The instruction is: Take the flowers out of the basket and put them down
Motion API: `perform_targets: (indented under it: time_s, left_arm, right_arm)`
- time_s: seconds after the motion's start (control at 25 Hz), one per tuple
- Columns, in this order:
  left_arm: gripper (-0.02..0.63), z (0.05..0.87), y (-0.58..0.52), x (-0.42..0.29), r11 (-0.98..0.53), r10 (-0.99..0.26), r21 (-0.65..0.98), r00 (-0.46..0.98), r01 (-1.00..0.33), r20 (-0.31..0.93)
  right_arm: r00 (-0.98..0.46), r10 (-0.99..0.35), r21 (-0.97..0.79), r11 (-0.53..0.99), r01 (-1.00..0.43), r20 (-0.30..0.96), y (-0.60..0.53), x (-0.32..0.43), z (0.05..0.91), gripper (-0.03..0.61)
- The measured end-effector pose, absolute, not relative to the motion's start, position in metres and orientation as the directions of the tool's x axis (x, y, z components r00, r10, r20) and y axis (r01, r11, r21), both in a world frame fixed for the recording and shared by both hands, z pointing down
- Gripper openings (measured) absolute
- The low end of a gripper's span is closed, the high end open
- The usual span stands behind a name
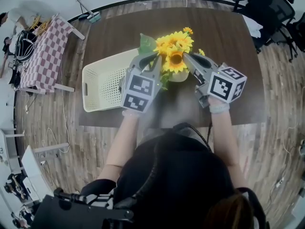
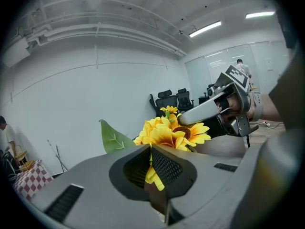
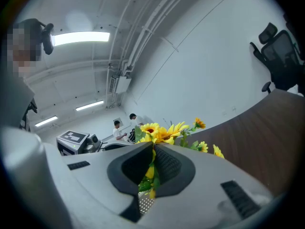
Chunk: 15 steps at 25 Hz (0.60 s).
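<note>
Right, we've got the left tool point(image 1: 155, 57) and right tool point(image 1: 187, 57) both clamped on petals and leaves of the flowers point(image 1: 174, 47), held above the counter point(image 1: 228, 37) just beside the basket point(image 1: 101, 84), so such thin grips could slip or tear and drop the bunch.

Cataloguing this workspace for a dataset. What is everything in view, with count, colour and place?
flowers: one bunch, yellow with green leaves, held up right of the basket
basket: one, cream, on the table's left part
table: one, dark brown, centre
checked cloth: one, red and white, far left
office chairs: several, black, top right
left tool: one, grey, shut on the flowers
right tool: one, grey, shut on the flowers
</note>
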<state>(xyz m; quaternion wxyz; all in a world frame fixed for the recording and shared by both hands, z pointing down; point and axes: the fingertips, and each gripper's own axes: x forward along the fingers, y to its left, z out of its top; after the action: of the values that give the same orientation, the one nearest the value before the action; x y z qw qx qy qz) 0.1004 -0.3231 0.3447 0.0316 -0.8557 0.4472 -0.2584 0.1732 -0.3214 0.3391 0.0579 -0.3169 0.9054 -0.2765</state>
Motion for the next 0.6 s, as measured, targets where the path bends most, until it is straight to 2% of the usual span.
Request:
perform_targets:
  time_s: [0.6]
  left_arm:
    - [0.006, 0.354, -0.327, 0.103, -0.643, -0.732, -0.195, 0.519, -0.741, 0.441]
  right_arm:
    - [-0.759, -0.635, -0.553, 0.584, -0.594, 0.145, -0.322, 0.175, 0.343, 0.008]
